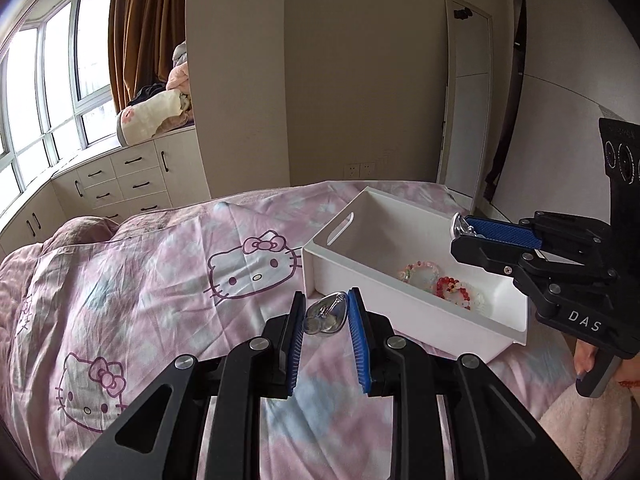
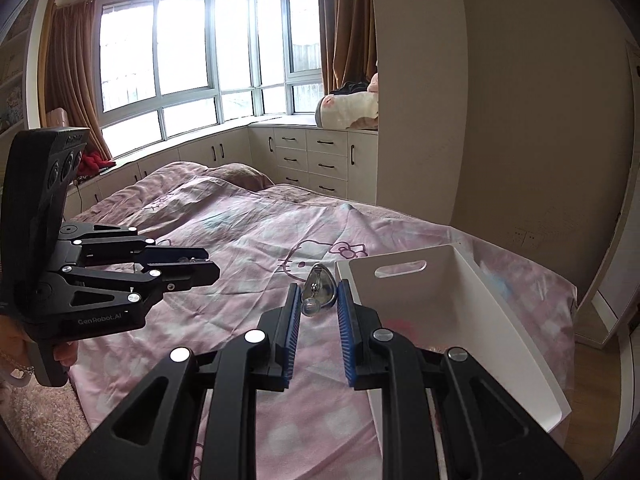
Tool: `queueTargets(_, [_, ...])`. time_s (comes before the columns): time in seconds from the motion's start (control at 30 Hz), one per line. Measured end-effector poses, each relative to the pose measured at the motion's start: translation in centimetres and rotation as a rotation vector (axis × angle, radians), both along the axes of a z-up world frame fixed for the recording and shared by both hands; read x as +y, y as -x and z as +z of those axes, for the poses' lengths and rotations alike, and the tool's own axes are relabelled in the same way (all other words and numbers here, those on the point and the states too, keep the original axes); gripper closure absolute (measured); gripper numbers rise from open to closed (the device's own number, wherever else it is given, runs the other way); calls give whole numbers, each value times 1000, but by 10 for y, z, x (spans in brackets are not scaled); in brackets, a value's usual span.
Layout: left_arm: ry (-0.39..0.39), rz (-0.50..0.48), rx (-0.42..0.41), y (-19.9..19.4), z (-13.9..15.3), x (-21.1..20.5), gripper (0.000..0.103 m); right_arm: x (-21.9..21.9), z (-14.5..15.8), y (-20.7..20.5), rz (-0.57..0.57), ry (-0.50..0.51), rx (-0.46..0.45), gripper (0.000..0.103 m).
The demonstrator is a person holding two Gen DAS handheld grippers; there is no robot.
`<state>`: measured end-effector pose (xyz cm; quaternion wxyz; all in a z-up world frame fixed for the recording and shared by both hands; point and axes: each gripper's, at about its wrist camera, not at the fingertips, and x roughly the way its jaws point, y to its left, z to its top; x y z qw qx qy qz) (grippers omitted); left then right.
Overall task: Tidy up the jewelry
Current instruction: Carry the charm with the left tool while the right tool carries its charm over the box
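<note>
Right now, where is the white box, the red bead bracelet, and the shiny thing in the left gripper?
white box (image 1: 420, 316), left wrist view, on its near outer wall.
red bead bracelet (image 1: 454, 285), left wrist view, on its beads.
shiny silver piece (image 1: 326, 312), left wrist view, on its rounded body, between the left gripper's (image 1: 325, 314) pads.

Silver earring (image 1: 325, 314) between pads (bin (image 1: 420, 316) beside)

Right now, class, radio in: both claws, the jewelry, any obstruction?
Left claw shut on silver teardrop trinket. Right claw shut on its twin, above white plastic bin. Beaded bracelets inside. No obstruction.
</note>
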<state>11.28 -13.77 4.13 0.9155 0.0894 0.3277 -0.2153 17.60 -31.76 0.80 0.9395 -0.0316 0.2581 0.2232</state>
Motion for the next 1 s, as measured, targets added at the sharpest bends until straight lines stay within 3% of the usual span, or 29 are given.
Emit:
queueTargets(0.27, [-14,-94,-25,-6,20,-70,76,-58,14,20,-82,-42,-48,84])
queueTargets(0.53, [-54,-126,-17,-23,14,-121,76,-105,7,28,-149,-58,-38,84])
queueTargets(0.6, [-52,-108,-6,-20,3,-116,71,-112,4,30,-159,-62,-30,84])
queueTargets(0.63, [-57,-89,-2,-18,-4,-111,60,-115,2,29,-161,-65,-25,84])
queueTargets(0.67, [-68,-69,3,-14,-13,-105,56,-116,0,29,-161,-65,-20,84])
queueTargets(0.93, [-69,66,212,12,-100,-34,56,-113,-11,17,-149,-93,2,84])
queueTargets(1.0, [-63,63,256,16,-117,-28,48,-109,-15,14,-142,-100,11,84])
